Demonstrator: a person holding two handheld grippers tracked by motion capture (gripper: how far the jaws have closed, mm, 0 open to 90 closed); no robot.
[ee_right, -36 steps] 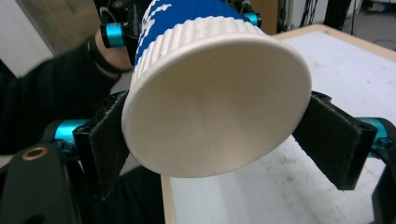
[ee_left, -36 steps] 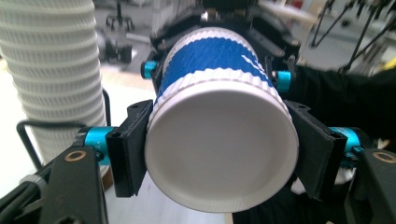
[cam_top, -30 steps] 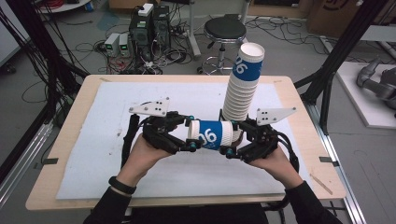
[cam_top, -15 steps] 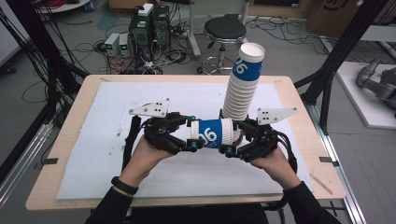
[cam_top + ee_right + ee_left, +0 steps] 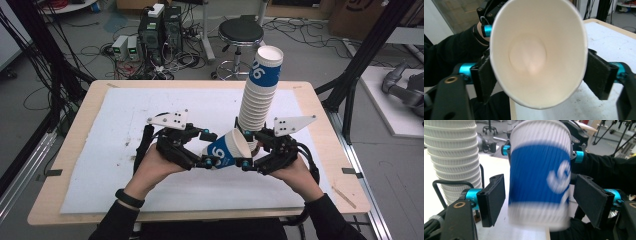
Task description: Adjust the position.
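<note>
**Item: paper cup (image 5: 227,150), white with a blue band, one piece.**
- Location: in the air over the white sheet (image 5: 125,130) on the table (image 5: 65,200), between the two grippers, just in front of the foot of the stack of cups (image 5: 257,100).
- Attitude: tilted, with the mouth up towards the right gripper and the base towards the left. Half a second ago lay level, spanning both grippers.
- Blurred in the left gripper view, so probably in motion.

**Item: left gripper (image 5: 541,202).**
- Jaws have just been opening.
- Stands narrowly parted, the cup's base end between the pads (image 5: 494,200).
- Shows a visible gap on either side: no pressure on the wall.

**Item: right gripper (image 5: 539,75).**
- Jaws have just been closing from wide.
- Grips the cup at the mouth end, the pads (image 5: 599,75) against the wall on both sides.
- Rim pressed slightly oval in the right gripper view.

**Item: stack of cups.**
- Tall, nested mouth-up, leaning a little.
- Apart from both grippers.

**Change noted:** hold passed from left to right. Both hands in place throughout.

**Assessment:**
- Hand-over about complete, with the cup's weight apparently on the right gripper alone.
- Likely next step: drawing the left gripper clear of the base.
- Risk: a thin rim held by a light squeeze, liable to buckle or slip.
</note>
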